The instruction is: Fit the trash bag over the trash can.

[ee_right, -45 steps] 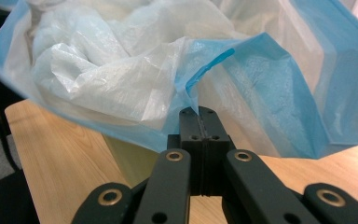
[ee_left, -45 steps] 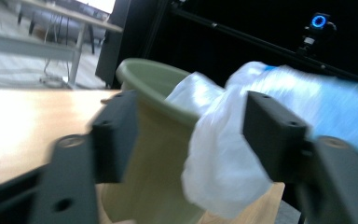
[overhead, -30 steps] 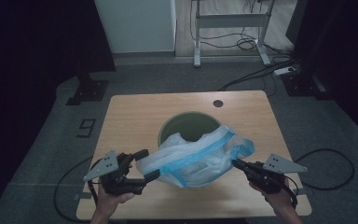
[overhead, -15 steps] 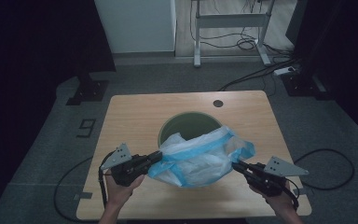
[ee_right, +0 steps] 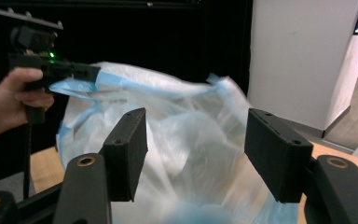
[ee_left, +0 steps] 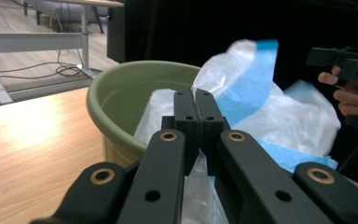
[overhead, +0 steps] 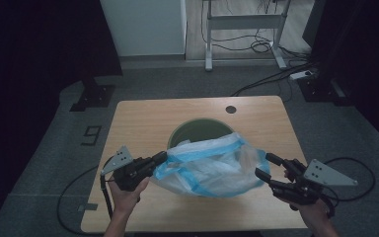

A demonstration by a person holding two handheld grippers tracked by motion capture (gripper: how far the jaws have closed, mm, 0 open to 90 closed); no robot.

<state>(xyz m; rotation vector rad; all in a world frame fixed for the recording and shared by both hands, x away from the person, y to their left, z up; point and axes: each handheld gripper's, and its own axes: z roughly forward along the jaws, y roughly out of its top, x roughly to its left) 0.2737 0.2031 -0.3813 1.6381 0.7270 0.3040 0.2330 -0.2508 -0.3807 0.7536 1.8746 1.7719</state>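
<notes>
A white plastic bag (overhead: 212,165) with blue bands lies bunched over the front of a green round bin (overhead: 197,129) on the wooden table (overhead: 143,123). My left gripper (overhead: 161,158) is shut on the bag's left edge, and in the left gripper view the film (ee_left: 279,107) is pinched at its tips (ee_left: 196,100) beside the bin (ee_left: 121,88). My right gripper (overhead: 266,166) sits just off the bag's right side; its jaws have just been opening and stand apart. In the right gripper view the bag (ee_right: 191,116) hangs beyond the spread pads (ee_right: 130,140), untouched by them.
A small dark round hole (overhead: 231,109) marks the table's far right. Cables trail from both grippers over the table's edges. Beyond the table are grey carpet, a white cabinet (overhead: 143,24) and a desk frame (overhead: 246,22) with cables.
My left gripper has closed on the bag's left edge. My right gripper has let go of the bag's right end, opened and lifted a little.
</notes>
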